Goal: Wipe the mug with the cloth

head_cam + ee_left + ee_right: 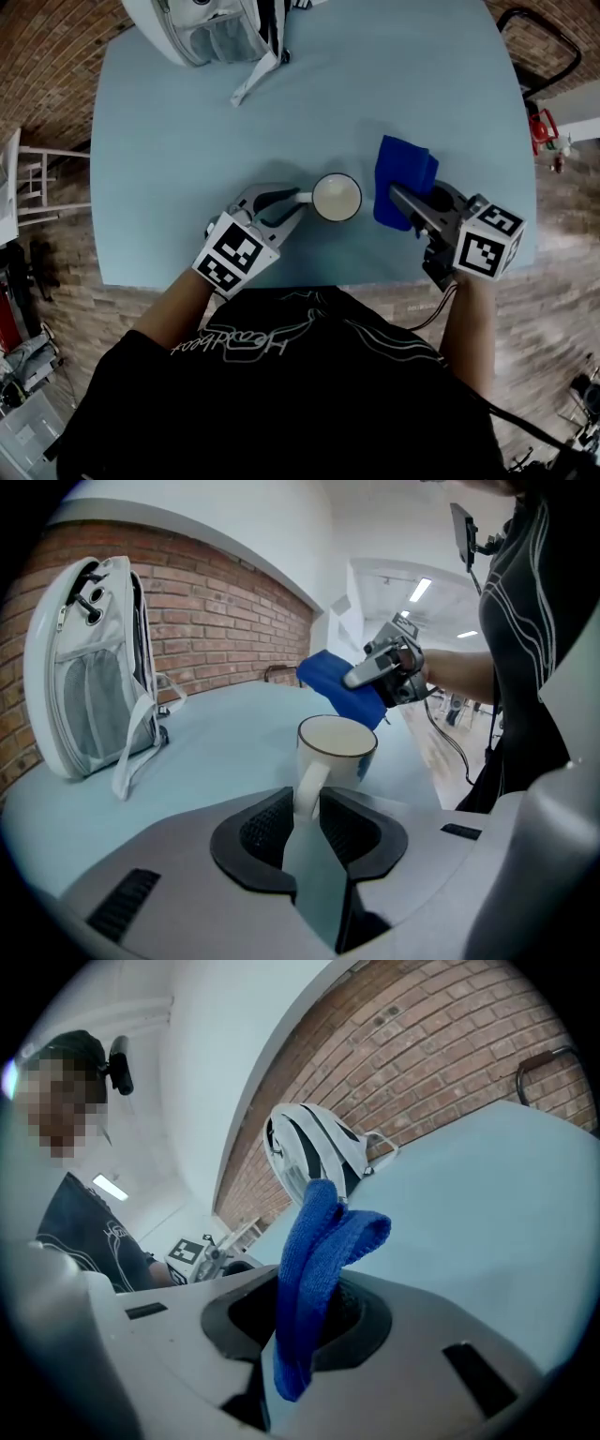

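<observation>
**Risks, left side.** My left gripper (307,808) has its jaws closed on the handle (309,785) of the mug (337,198). The mug stands upright on the tabletop (187,141), in the half nearer me, between the two grippers. The grip bears only on a narrow, glazed loop, and nothing else restrains the mug body. I judge that sideways pressure from a wipe could pivot the mug about the handle. It could also work the handle out from between the pads. Heavy downward pressure on one side of the rim could tip the mug.

**Risks, right side.** My right gripper (305,1321) is clamped on the cloth (314,1260). The cloth is a folded blue piece that stands up out of the jaws, with a short tail hanging below them. The folds are held at one spot only, so I judge that friction against the mug could drag the cloth free. A poorly aimed approach could bring a bare jaw tip against the mug instead of fabric.

**Pose.** The left hand holds its gripper low over the tabletop, angled downward and toward the right, with the marker cube close to my body. The right hand holds its gripper raised off the tabletop at a shallow downward tilt, pointing forward and to the left. The cloth hangs just right of the mug and does not touch it.
</observation>
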Available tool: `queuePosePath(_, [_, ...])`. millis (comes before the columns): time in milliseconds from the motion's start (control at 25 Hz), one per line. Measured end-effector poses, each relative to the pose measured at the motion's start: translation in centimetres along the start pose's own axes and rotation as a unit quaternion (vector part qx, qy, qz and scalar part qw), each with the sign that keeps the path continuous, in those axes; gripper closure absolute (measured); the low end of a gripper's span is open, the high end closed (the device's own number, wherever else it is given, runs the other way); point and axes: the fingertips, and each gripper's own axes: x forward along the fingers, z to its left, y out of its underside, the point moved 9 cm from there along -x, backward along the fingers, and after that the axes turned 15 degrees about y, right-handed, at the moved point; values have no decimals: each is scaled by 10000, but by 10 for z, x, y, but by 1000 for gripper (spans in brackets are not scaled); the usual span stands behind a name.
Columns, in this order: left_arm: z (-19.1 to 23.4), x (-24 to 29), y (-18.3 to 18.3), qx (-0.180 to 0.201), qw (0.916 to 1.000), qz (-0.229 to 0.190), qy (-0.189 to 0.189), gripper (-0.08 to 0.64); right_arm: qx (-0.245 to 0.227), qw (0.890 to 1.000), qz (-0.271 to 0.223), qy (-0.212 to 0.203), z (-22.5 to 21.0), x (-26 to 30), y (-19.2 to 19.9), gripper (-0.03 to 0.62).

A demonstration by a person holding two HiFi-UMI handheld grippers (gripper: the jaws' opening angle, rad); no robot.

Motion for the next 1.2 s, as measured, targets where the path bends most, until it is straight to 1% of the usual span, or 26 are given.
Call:
queuePosePath(200, [5, -1, -2, -25, 9999, -74, -100, 466, 18, 9994, -124, -310, 6, 1, -10, 531])
queuePosePath(360, [8, -1, -4, -60, 9998, -145, -144, 466, 200, 9981, -44, -578, 8, 14, -7, 531])
queuePosePath(640, [15, -1, -4, -156, 9990, -308, -277, 466, 360, 9967, 245, -678, 2, 40, 5, 531])
queuePosePath(800, [18, -2, -4, -206, 9986, -354, -322, 466, 356, 9966, 472, -572, -5, 52, 11, 531])
queuePosePath(920, [19, -1, -4, -241, 9984, -382, -352, 466, 254, 9961, 735, -413, -10, 64, 18, 531])
queuePosePath(1120, [21, -1, -4, -281, 9979, -424, -398, 466, -246, 9937, 1086, -98, -11, 80, 24, 531])
queuePosePath(1200, [21, -1, -3, -280, 9978, -449, -397, 466, -278, 9930, 1145, -103, -11, 81, 24, 531])
